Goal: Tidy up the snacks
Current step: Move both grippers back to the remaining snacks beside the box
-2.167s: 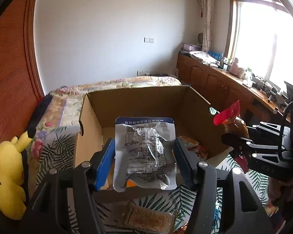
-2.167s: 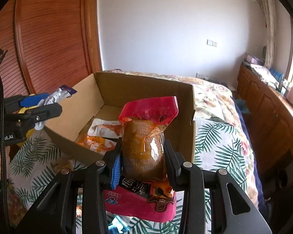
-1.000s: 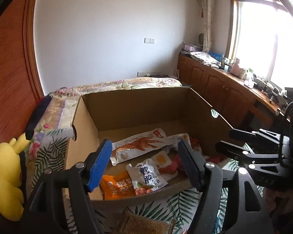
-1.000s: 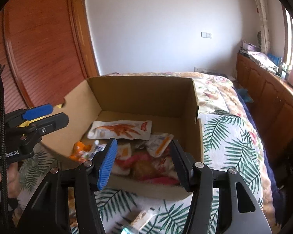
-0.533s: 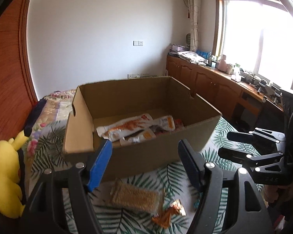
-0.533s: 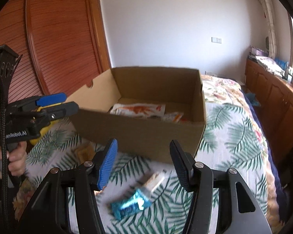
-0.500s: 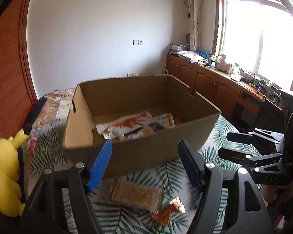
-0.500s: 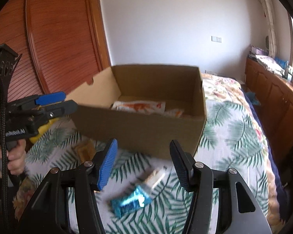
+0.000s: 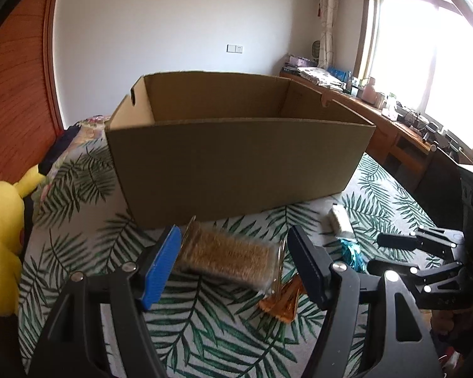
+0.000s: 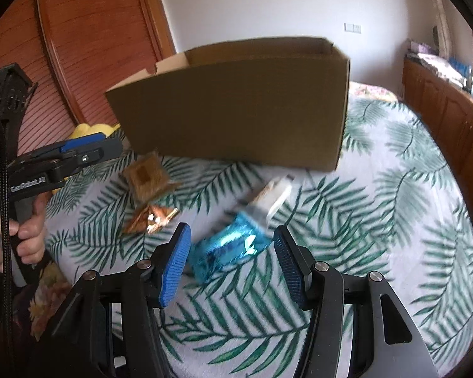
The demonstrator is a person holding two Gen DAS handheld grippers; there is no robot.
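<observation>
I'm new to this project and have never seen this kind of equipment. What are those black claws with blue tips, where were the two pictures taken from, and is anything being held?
There is no robot here: a person holds a hand-operated two-finger gripper in each hand, and a wide-angle camera on each looks out along its fingers. One picture comes from the left gripper, the other from the right gripper. Both stand open and hold nothing.

On the leaf-print bedspread stands a cardboard box. In front of it lie loose snacks: a brown bar packet between the left fingers, a blue foil packet between the right ones, a small orange wrapper and a white packet. The person's hand grips the left tool's handle.
</observation>
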